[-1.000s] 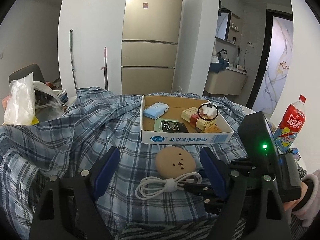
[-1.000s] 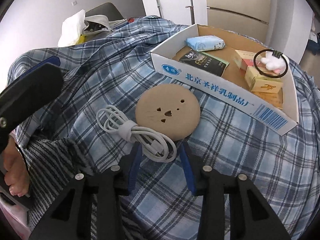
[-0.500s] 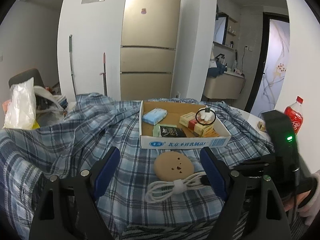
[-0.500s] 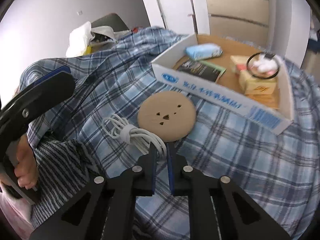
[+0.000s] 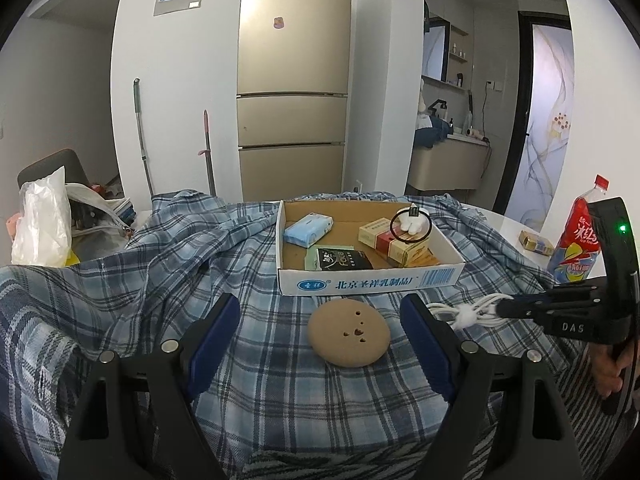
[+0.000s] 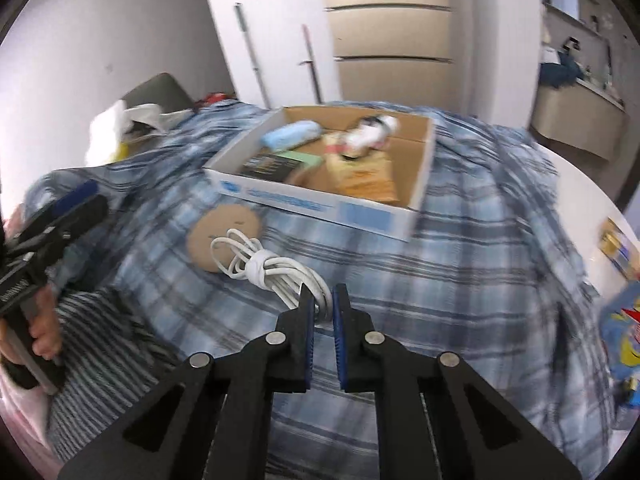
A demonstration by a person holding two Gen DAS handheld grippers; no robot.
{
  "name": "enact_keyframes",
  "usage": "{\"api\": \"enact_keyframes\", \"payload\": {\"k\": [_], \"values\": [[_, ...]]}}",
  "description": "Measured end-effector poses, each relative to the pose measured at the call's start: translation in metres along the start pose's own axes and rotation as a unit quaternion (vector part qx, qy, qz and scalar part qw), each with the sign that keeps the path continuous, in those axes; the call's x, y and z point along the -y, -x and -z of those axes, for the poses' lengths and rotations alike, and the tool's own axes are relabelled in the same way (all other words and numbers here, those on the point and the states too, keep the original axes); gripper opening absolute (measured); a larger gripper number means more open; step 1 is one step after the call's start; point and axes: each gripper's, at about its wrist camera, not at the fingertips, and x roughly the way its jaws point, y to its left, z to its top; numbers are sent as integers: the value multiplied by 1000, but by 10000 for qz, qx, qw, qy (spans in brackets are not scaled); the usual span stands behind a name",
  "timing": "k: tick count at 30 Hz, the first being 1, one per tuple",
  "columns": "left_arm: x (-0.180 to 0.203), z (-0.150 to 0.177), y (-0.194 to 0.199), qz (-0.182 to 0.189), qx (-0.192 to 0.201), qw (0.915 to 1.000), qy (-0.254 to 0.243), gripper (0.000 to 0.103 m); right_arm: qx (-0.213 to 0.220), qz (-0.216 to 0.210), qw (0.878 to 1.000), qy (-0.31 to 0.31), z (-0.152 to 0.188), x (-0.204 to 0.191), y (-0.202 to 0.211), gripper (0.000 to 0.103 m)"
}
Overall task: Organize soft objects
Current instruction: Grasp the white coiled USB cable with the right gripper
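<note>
Even, soft indoor light fills the room, with no hard shadows on the plaid cloth [image 5: 256,264]. The left wrist view is sharp throughout; the fridge [image 5: 294,80] shows a mild sheen. The right wrist view is smeared by motion, the cardboard box [image 6: 320,204] and far wall streaked. Both views bow strongly at the edges, with black vignetted corners.

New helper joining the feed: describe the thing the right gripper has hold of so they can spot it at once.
Find the white-sided cardboard tray on the plaid cloth. In front of it lies a round tan disc; just right of the disc, the right gripper is shut on a coiled white cable, the only white looped cord there.
</note>
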Motion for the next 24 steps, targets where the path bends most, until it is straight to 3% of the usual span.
{"api": "enact_keyframes", "payload": {"k": [9, 16, 19, 21, 22, 24], "values": [[0, 0, -3, -5, -52, 10000, -38, 84, -758, 37, 9971, 93, 14, 7, -8, 9], [3, 1, -2, 4, -23, 9999, -111, 84, -850, 2, 9956, 390, 18, -2, 3, 10], [4, 1, -1, 1, -18, 9999, -117, 84, -737, 139, 9956, 563, 13, -5, 2, 18], [4, 1, -2, -7, -26, 9999, -110, 84, -683, 164, 9957, 600, 8, -7, -3, 37], [3, 1, -2, -8, -37, 9999, -101, 84, -644, 168, 9960, 598, 6, -7, -6, 41], [3, 2, -2, -5, -64, 9999, -81, 84, -576, 200, 9960, 658, 2, -10, -10, 42]]}}
